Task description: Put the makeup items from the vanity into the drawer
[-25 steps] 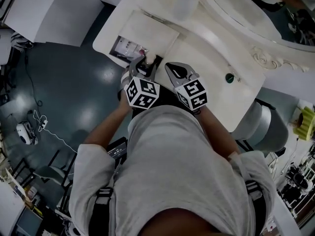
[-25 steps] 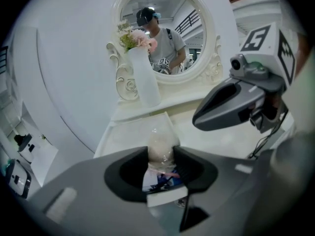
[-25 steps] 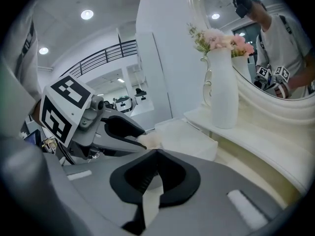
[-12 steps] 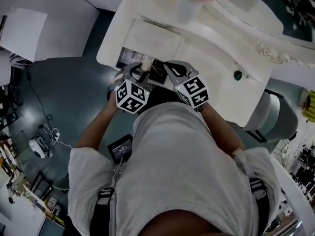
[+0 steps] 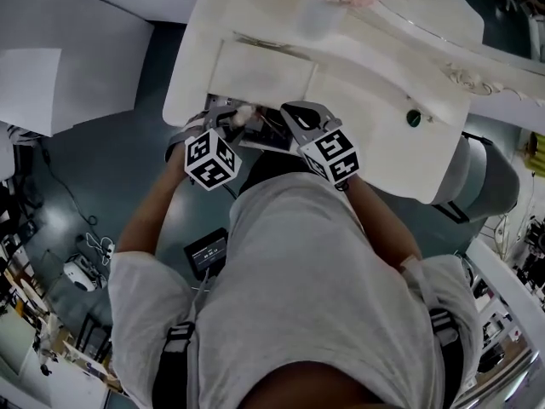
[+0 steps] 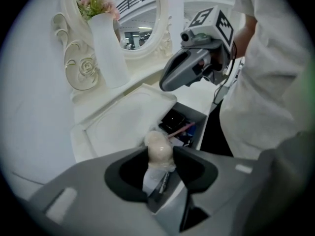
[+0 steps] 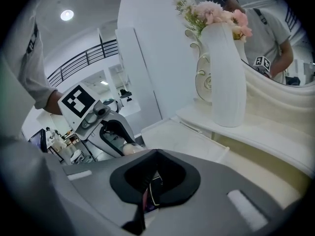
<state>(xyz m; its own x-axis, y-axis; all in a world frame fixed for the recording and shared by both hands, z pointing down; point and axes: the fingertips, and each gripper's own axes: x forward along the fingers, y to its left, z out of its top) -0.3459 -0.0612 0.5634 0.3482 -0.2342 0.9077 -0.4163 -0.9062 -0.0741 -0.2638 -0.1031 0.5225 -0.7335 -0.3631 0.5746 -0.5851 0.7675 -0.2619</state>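
Left gripper view puts the beige makeup sponge point(image 6: 158, 146) clamped in the widely spread jaws of your left gripper point(image 6: 160, 157). Its long axis runs along the jaws, rounded end pointing out past their tips. The open drawer point(image 6: 203, 119) lies just ahead and below, under the worktop point(image 6: 194, 95) edge, so lowering forward looks like your next move. Your right gripper point(image 7: 150, 181), jaws pressed together on nothing, hovers beside it.

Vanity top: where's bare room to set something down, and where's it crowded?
Bare: the white rectangular panel near the white vase, and the tabletop between it and the dark green round item. Crowded: the open drawer, where the left gripper holds a beige-capped tube beside the right gripper.
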